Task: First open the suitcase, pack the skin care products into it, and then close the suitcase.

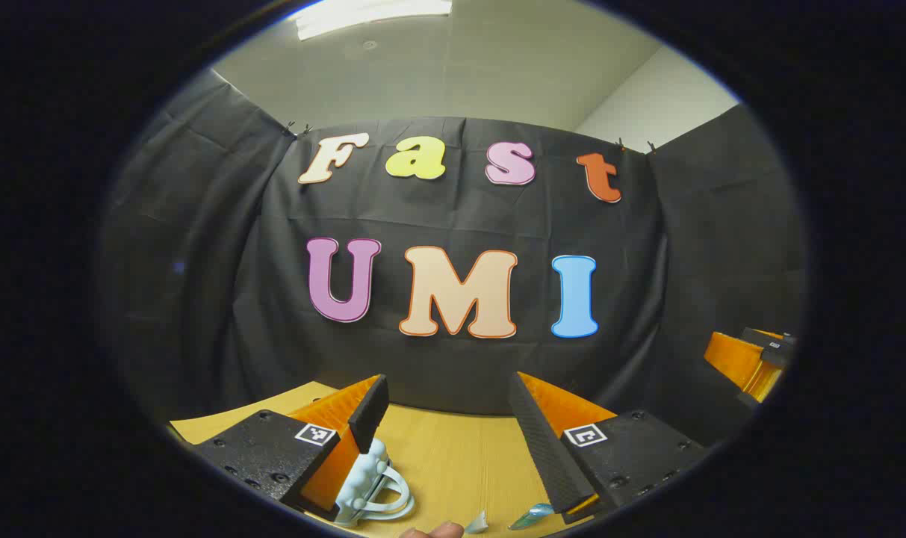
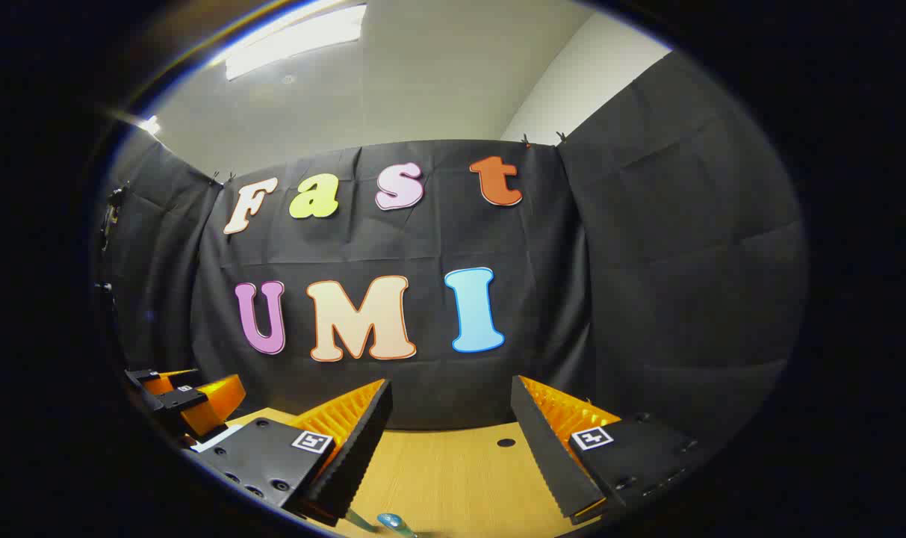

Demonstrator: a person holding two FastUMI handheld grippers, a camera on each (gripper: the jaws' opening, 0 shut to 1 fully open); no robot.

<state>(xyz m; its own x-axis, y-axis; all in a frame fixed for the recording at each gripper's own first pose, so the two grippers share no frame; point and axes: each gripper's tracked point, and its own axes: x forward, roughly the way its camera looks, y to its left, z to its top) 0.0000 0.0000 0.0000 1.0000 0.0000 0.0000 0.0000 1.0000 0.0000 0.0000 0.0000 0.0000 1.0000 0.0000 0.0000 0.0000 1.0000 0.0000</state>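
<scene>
In the left gripper view, a pale blue suitcase with a bumpy shell and a looped handle lies on the wooden table, partly hidden behind my left gripper's left-hand finger. My left gripper is open above the table, with nothing between its fingers. A small white item and a teal item peek in at the bottom edge, beside a person's fingertip. In the right gripper view, my right gripper is also open and empty, with a teal item low between its fingers.
Black cloth walls close the booth behind and on both sides. The right gripper shows far right in the left gripper view, and the left gripper far left in the right gripper view. A small hole marks the tabletop.
</scene>
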